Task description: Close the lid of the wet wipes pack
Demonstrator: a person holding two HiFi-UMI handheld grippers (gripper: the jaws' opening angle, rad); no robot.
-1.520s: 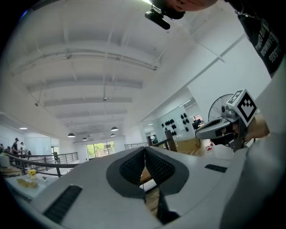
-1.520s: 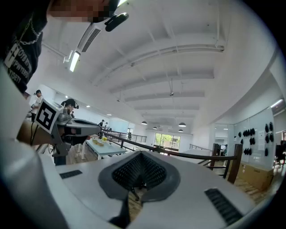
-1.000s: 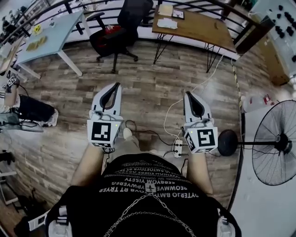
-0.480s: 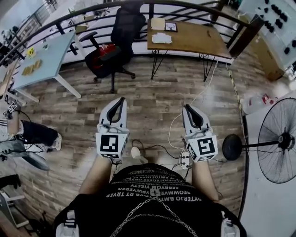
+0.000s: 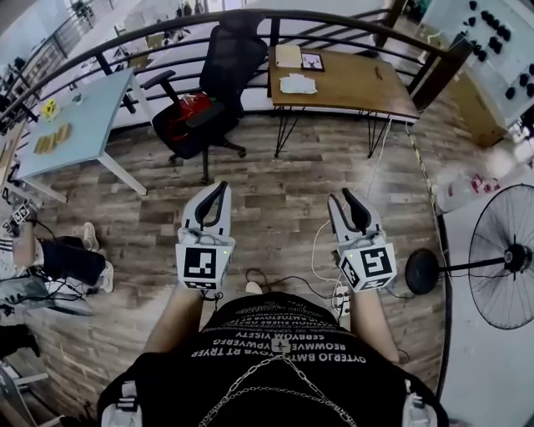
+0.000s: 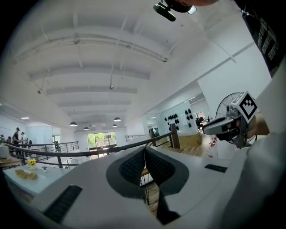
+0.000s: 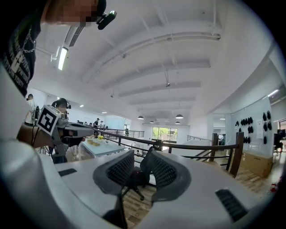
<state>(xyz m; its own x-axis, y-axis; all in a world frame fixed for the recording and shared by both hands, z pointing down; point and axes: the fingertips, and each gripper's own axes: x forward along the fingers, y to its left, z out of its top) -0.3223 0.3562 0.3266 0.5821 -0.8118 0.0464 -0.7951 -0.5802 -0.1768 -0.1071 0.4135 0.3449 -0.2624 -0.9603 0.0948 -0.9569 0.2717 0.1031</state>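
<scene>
No wet wipes pack can be told for sure. A white flat item (image 5: 298, 83) lies on the far wooden table (image 5: 350, 87), too small to identify. I hold both grippers level over the wood floor, well short of that table. My left gripper (image 5: 219, 188) is shut, its ribbed pads meeting at the tips (image 6: 144, 150), with nothing held. The jaws of my right gripper (image 5: 344, 198) have just been opening; a gap shows between its pads (image 7: 140, 154) and nothing is between them. Each gripper also shows in the other's view: right gripper (image 6: 228, 125), left gripper (image 7: 67, 129).
A black office chair (image 5: 219, 83) stands left of the wooden table. A pale blue table (image 5: 75, 117) is at far left and a curved railing (image 5: 250, 17) behind. A standing fan (image 5: 501, 258) is at right. A power strip with cables (image 5: 342, 296) lies by my feet.
The wooden table and chair have drawn nearer in the head view as both grippers were carried forward together. The right gripper's jaws have parted.
</scene>
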